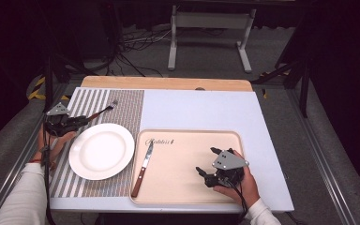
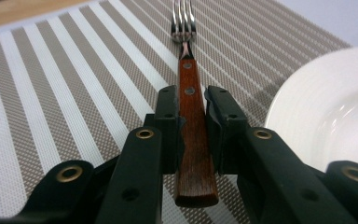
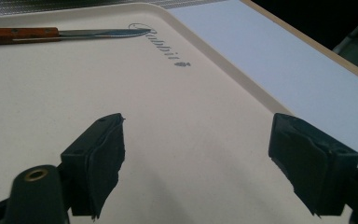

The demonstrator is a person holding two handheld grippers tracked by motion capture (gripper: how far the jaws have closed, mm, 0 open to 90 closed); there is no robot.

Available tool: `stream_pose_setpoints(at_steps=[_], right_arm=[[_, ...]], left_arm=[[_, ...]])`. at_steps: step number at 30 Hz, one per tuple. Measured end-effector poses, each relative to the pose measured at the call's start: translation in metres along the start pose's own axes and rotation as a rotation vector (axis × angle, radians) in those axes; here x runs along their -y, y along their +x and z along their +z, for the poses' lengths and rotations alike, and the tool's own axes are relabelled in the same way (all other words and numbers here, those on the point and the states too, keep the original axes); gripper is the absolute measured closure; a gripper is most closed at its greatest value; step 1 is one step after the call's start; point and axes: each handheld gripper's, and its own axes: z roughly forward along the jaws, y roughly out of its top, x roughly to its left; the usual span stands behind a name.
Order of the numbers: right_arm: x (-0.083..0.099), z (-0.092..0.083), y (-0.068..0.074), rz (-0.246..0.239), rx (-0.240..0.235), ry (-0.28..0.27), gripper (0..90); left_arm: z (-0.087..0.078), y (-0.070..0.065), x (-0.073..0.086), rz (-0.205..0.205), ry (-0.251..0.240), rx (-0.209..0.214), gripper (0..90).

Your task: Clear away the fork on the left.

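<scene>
A fork (image 1: pixel 104 110) with a wooden handle points away over the striped placemat (image 1: pixel 122 108), left of the white plate (image 1: pixel 101 151). My left gripper (image 1: pixel 85 120) is shut on its handle. In the left gripper view the fork (image 2: pixel 189 74) runs straight out between the jaws of the left gripper (image 2: pixel 192 109), tines far; I cannot tell whether it rests on the placemat (image 2: pixel 74 84). A wooden-handled knife (image 1: pixel 143 168) lies at the left side of the beige tray (image 1: pixel 187 140). My right gripper (image 1: pixel 205 160) hovers open over the tray's right half, nothing between its jaws (image 3: pixel 205 144).
The plate (image 2: pixel 331 112) lies close on the right of the held fork. In the right gripper view the knife (image 3: pixel 74 32) lies far ahead on the tray (image 3: pixel 51 93). A pale blue board (image 1: pixel 201 110) covers the table; its wooden back edge (image 1: pixel 168 83) shows behind.
</scene>
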Motion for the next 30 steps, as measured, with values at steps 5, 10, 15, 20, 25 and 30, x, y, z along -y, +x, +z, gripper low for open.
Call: stream_pose_setpoints(at_steps=[5,10,15,20,25,30], right_arm=[[0.0,-0.001,0.0,-0.004,0.001,-0.003,19.5],[0.0,-0.003,0.0,-0.011,0.008,-0.009,19.5],[-0.001,-0.006,-0.002,-0.007,0.011,-0.02,19.5],[-0.001,-0.008,-0.002,-0.008,0.013,-0.025,19.6],[-0.001,-0.009,-0.002,-0.007,0.018,-0.033,19.6],[-0.002,-0.011,-0.002,-0.018,0.021,-0.034,19.5]], left_arm=[[-0.008,-0.009,-0.007,0.004,-0.051,-0.027,75.8],[-0.012,-0.012,-0.009,0.005,-0.076,-0.045,75.8],[-0.017,-0.017,-0.012,0.006,-0.117,-0.055,75.8],[-0.021,-0.022,-0.015,0.008,-0.145,-0.054,75.8],[-0.027,-0.029,-0.019,0.0,-0.181,-0.036,75.8],[-0.034,-0.042,-0.025,0.026,-0.205,-0.025,75.8]])
